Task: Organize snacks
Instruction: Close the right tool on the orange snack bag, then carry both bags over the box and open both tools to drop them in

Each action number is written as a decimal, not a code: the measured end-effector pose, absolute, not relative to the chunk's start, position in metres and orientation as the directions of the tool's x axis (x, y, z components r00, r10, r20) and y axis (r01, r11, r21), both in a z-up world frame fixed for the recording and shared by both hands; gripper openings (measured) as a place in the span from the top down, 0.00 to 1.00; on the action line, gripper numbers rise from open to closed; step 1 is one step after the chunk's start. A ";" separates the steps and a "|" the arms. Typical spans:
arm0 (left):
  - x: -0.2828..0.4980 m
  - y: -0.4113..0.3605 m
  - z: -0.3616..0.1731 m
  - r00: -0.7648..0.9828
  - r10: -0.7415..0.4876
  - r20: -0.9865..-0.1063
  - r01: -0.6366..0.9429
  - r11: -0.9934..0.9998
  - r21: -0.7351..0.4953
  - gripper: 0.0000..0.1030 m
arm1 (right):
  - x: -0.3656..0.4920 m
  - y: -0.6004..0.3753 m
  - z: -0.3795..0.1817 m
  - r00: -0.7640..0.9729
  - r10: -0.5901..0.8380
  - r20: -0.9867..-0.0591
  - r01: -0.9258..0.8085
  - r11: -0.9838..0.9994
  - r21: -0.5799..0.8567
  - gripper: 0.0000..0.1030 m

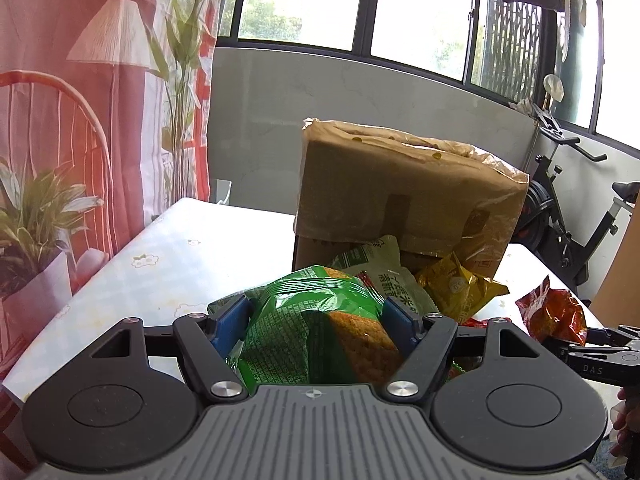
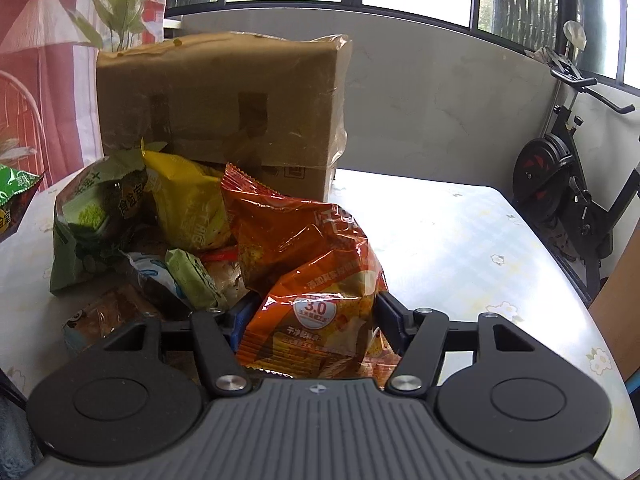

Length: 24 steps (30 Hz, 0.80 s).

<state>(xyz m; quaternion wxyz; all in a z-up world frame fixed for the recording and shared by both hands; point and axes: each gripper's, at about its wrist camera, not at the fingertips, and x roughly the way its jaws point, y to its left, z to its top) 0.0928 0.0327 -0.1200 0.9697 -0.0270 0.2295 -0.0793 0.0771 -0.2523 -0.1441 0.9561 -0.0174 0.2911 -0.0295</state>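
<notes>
Perhaps biscuits (image 2: 92, 320), half hidden behind hand-held gripper (image 2: 312, 316)

Bright daylight comes in through my windows (image 1: 416, 8) at the back, and they look washed out white. The light glares on my table (image 2: 460, 232) and shines on the orange snack bag (image 2: 316, 264). The cardboard box (image 2: 224, 112) looks dark on my side. Both pictures bend at the edges, with dark corners. Everything looks sharp.

Exercise bike (image 2: 568, 184), floral curtain (image 1: 60, 120), windows (image 1: 304, 0).
</notes>
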 end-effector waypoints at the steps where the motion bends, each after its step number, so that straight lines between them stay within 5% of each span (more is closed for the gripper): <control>1: 0.094 0.033 -0.118 0.886 -0.163 -0.433 0.140 0.986 -0.086 0.26 | 0.077 -0.254 -0.141 0.833 -0.066 -0.550 0.052 0.998 -0.041 0.38; 24: 0.192 -0.006 0.000 0.901 -0.361 -0.239 0.355 0.932 -0.071 0.26 | 0.125 -0.268 0.012 0.943 0.097 -0.319 -0.089 0.995 0.040 0.38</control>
